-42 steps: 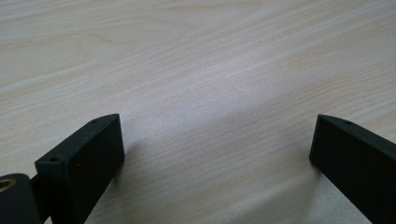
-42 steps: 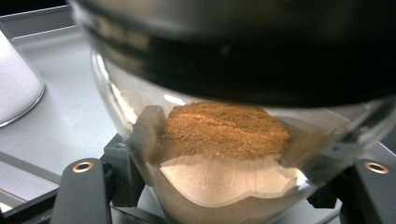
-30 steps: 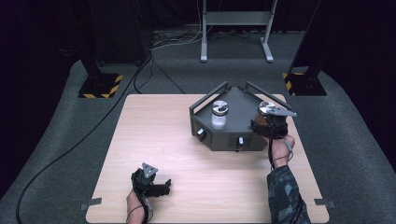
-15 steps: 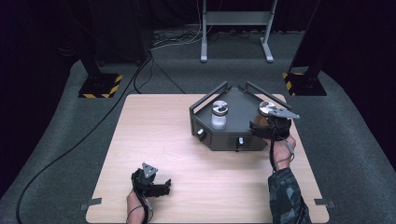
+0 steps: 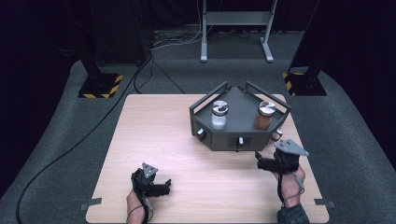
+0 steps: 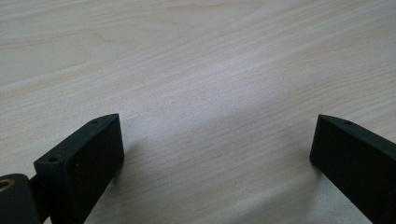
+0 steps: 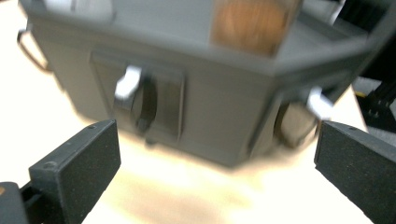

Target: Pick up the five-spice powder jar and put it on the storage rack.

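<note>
High view: right gripper, jaws just opened wide and empty, sits before the grey stand; left gripper gapes empty near the table's front edge.

Two jars on stand, table rear right; grippers at near edge.

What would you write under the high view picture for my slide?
Two jars, white and brown, stand on a grey stand while the open right gripper waits in front.

A wooden table carries a grey tray stand near its far right.
</note>
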